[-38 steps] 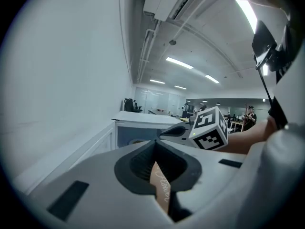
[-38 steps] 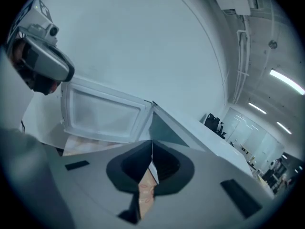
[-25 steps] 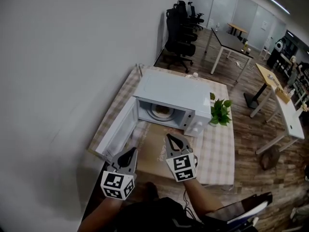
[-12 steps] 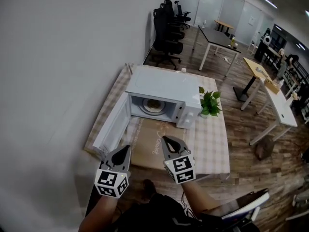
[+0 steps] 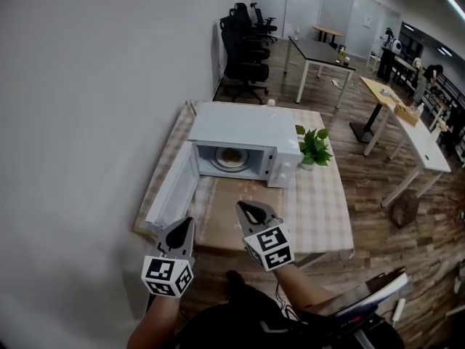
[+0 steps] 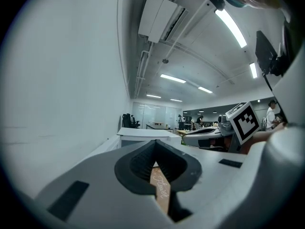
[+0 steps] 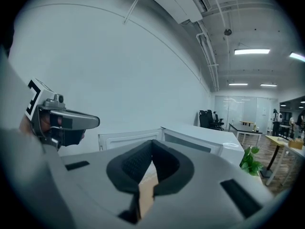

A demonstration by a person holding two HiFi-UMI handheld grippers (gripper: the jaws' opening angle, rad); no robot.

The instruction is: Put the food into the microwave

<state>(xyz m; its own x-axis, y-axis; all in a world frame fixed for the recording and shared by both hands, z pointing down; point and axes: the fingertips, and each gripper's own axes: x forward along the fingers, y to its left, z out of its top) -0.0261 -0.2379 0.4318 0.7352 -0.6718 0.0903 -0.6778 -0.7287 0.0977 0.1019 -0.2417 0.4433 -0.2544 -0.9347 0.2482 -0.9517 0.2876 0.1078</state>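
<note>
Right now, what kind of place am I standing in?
Most likely an open-plan office: black office chairs and long desks stand on a wood floor, with glass partitions at the back. The microwave sits on a checked-cloth table against the wall.

The person is wearing a black top (image 5: 218, 327), with the forearms showing bare beyond it. The left gripper (image 5: 183, 225) and the right gripper (image 5: 245, 209) are both showing smooth, pale grey shells tapering to dark jaws. Each is carrying a white cube at its rear, the left cube (image 5: 166, 275) and the right cube (image 5: 270, 248), printed with black square markers. In the gripper views, ribbed black pads (image 6: 138, 163) are lining the jaws, and dark rectangular slots (image 6: 67, 200) are sitting in the grey shell on either side. A thin dark cable (image 5: 280, 301) is trailing beside the right forearm.
</note>
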